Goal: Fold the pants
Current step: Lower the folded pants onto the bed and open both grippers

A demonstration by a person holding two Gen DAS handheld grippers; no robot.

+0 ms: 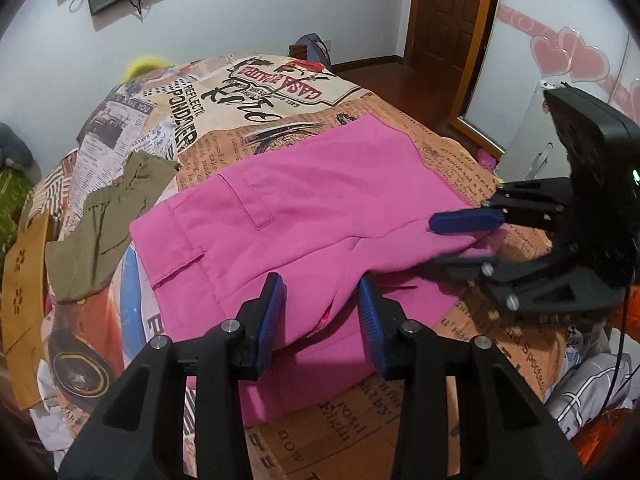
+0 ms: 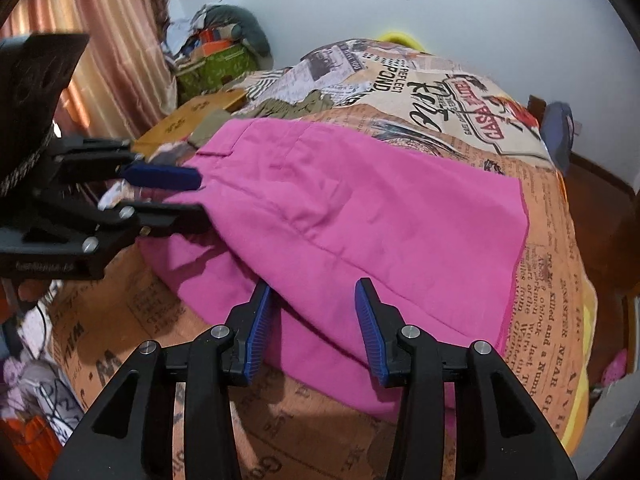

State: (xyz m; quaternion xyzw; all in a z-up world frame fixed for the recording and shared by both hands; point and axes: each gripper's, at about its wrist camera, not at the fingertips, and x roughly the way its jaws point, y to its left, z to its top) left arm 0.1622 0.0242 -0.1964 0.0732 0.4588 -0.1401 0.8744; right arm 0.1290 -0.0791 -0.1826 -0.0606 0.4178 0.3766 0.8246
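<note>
A: Pants (image 1: 304,216), bright pink, lay spread on the bed (image 1: 472,152) over its newspaper-print cover, didn't they?

B: Yes, with one layer doubled over another and a raised fold along the near side. At the far left of the left wrist view an orange cloth (image 1: 24,300) hung off the bed's edge, and just beside it lay an olive garment (image 1: 108,216), its corner touching the pants.

A: And the left claw (image 1: 320,300)?

B: Part open, its blue pads either side of a hump of pink fabric near the zip. I couldn't tell whether the pads pressed the cloth or merely straddled it.

A: Further right?

B: The right claw (image 1: 452,240) came in sideways at the pants' right edge. Its upper blue pad sat on top of the folded layer and its lower finger went beneath it, so that layer sat between the two. Whether it was truly pinched, I couldn't tell. In its own view that claw (image 2: 314,292) showed a gap, pink cloth between the pads.
</note>
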